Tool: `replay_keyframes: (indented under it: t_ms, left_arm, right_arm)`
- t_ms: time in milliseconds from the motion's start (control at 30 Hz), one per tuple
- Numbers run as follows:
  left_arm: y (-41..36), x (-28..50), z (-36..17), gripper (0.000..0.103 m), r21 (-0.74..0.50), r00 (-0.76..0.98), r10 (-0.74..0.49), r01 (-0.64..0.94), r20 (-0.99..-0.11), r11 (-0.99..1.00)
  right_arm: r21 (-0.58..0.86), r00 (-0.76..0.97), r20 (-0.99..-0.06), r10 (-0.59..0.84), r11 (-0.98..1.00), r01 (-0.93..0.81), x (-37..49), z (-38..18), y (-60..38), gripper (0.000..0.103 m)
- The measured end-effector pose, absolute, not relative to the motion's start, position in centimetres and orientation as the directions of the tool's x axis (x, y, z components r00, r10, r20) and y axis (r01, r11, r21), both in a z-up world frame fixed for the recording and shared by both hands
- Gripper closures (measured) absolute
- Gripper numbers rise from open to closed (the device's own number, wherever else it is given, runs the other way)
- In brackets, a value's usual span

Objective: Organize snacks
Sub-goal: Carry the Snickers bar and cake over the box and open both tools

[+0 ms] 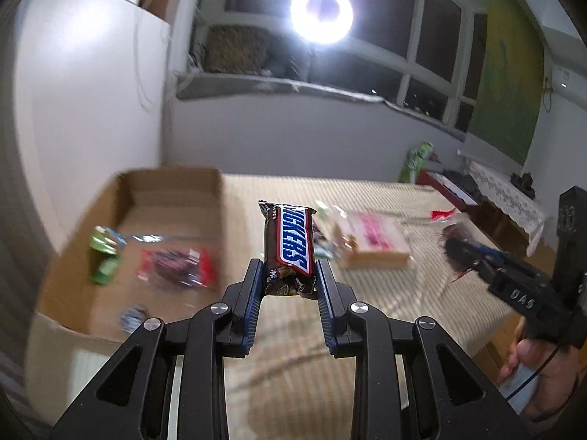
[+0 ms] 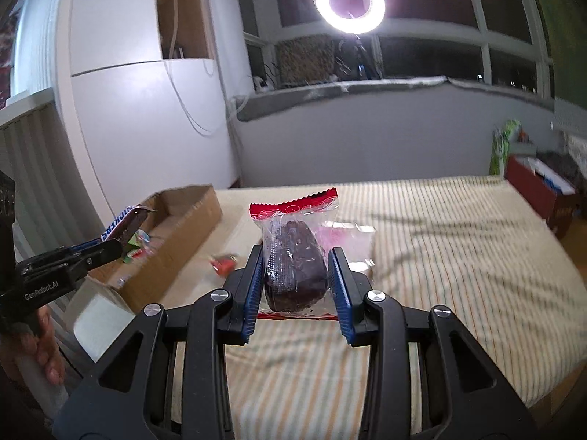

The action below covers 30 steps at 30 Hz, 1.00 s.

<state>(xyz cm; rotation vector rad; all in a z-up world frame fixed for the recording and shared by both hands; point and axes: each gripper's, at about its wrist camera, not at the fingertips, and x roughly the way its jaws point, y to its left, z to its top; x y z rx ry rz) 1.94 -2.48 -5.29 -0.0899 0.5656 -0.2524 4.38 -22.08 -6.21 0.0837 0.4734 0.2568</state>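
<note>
My left gripper [image 1: 290, 271] is shut on a Snickers bar [image 1: 290, 245], held upright above the striped table, right of the open cardboard box [image 1: 176, 190]. The box holds several snacks, among them a green packet [image 1: 104, 256] and a red-edged clear packet [image 1: 176, 266]. My right gripper [image 2: 296, 256] is shut on a clear packet with a dark brown cake [image 2: 295, 264] and a red top edge, held above the table. In the right wrist view the left gripper [image 2: 121, 242] with the Snickers bar [image 2: 123, 222] hangs over the box [image 2: 183, 227].
A pink-labelled clear packet [image 1: 374, 238] and small wrappers lie on the striped tablecloth [image 2: 458, 256]. A small red snack [image 2: 223, 264] lies beside the box. A bright ring light [image 1: 322, 13] stands at the window. A red box [image 2: 539, 190] sits beyond the table's right.
</note>
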Motion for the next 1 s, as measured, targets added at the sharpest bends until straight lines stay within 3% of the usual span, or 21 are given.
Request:
replay_keyframes:
  t_ms: [467, 1000]
  left_arm:
    - [7.1, 0.8, -5.3, 0.076, -0.199, 0.86, -0.149, 0.057, -0.487, 0.978]
    - [11.0, 0.0, -5.4, 0.076, -0.209, 0.872, -0.058, -0.051, -0.485, 0.977]
  right_arm:
    - [0.072, 0.784, -0.487, 0.385, 0.912, -0.403, 7.2, -5.2, -11.5, 0.066]
    - [0.082, 0.676, -0.502, 0.54, 0.807, -0.584, 9.0, -6.2, -1.9, 0.066]
